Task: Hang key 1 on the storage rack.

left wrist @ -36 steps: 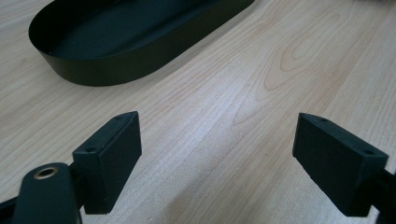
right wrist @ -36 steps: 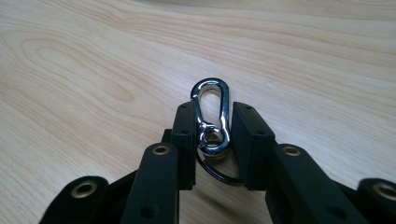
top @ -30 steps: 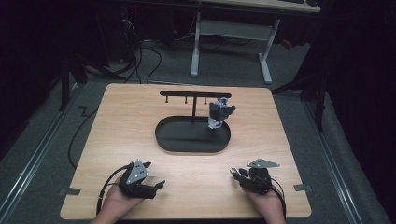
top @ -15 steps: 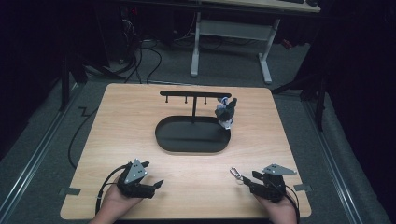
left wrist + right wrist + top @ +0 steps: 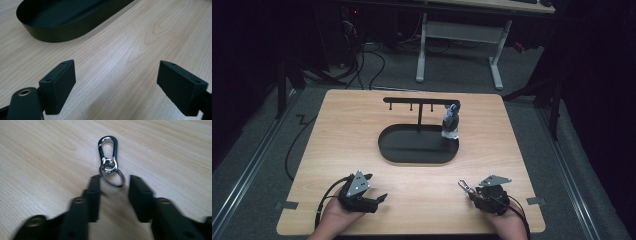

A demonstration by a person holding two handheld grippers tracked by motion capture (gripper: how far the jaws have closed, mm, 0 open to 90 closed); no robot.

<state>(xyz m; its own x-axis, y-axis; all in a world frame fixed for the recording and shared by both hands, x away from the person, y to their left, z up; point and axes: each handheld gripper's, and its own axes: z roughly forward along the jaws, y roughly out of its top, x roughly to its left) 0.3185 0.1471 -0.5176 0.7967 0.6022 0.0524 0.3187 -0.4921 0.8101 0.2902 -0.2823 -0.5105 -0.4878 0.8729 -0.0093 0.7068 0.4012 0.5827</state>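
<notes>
A silver carabiner with a key ring (image 5: 108, 155) lies flat on the wooden table (image 5: 522, 150), near the front right (image 5: 464, 186). My right gripper (image 5: 113, 181) (image 5: 473, 193) points at it. Its jaws have just been closing and stand a little apart, with the ring between the tips and the pads not pressing on it. At the front left my left gripper (image 5: 377, 186) (image 5: 116, 75) rests with its jaws wide open on bare wood. A black oval tray (image 5: 417, 159) (image 5: 62, 32) with a T-shaped hook rack (image 5: 419, 102) stands mid-table. A small grey and white charm (image 5: 451, 122) hangs from the rack's right end.
Bare wood lies between the tray and both grippers. A white desk frame (image 5: 457, 32) and cables (image 5: 362, 55) stand on the dark floor beyond the table's far edge. A cable (image 5: 292, 150) runs off the table's left side.
The right gripper shifted slightly right and back, so the carabiner now lies in plain sight ahead of its tips, and its jaws have narrowed. The hanging charm has swung a little. The left gripper has kept still.
</notes>
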